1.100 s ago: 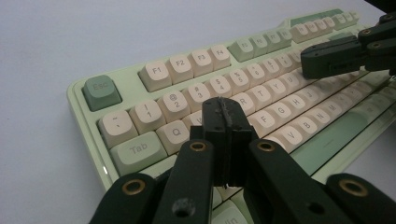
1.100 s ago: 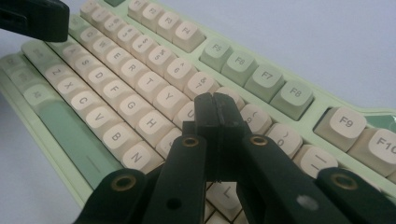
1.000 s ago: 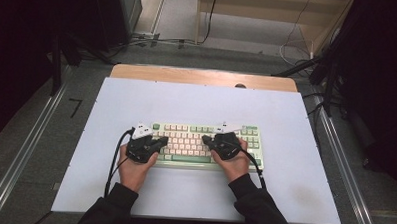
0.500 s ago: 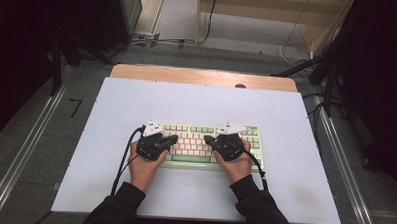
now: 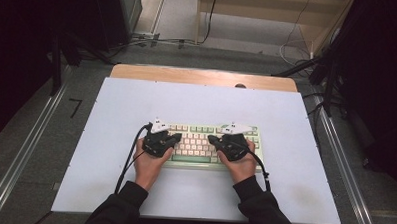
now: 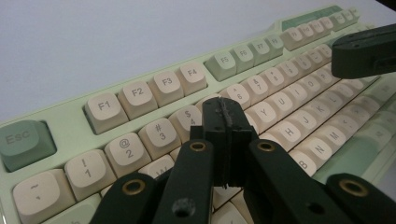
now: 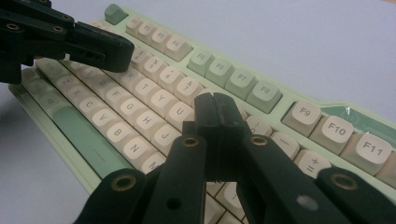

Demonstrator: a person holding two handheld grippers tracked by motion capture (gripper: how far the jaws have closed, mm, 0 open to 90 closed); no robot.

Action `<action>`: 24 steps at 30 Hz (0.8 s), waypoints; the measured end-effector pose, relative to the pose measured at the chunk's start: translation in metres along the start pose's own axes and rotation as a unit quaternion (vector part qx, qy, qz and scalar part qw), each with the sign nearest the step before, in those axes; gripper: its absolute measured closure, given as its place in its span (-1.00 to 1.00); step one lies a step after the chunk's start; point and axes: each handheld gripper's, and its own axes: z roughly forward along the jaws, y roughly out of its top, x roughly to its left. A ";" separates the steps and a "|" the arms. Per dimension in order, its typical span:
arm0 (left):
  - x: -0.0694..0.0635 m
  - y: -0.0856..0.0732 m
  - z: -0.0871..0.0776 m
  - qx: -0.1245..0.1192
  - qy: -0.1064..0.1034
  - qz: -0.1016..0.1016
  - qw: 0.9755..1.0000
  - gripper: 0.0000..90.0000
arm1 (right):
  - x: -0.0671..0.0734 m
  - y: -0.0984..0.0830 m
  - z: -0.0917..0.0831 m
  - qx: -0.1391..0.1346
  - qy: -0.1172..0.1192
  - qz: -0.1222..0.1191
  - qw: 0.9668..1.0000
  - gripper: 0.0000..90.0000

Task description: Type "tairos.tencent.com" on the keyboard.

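While you hold each hand-held gripper closed, left [image 5: 171,139] and right [image 5: 215,140], empty over the keyboard [image 5: 200,141], it sits at centre of your white counter [image 5: 197,99]; grey floor [image 5: 238,48], cables at 12 o'clock.

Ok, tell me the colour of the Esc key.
Muted green, darker than the cream letter keys; the Esc key shows best in the left gripper view.

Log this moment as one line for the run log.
left gripper: shut, over keyboard left half | right gripper: shut, over right half | nothing held
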 end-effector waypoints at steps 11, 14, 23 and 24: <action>0.000 0.000 0.002 0.004 -0.002 -0.002 1.000 1.00 | -0.001 0.000 -0.001 -0.003 -0.001 0.002 1.000 0.95; 0.000 0.000 0.003 0.004 -0.003 -0.001 1.000 1.00 | -0.002 0.000 -0.002 -0.005 -0.001 0.003 1.000 0.95; -0.001 0.000 0.004 0.003 -0.004 0.002 1.000 1.00 | -0.003 0.000 -0.002 -0.005 -0.003 0.007 1.000 0.95; -0.001 0.000 0.004 0.003 -0.004 0.002 1.000 1.00 | -0.003 0.000 -0.002 -0.005 -0.003 0.007 1.000 0.95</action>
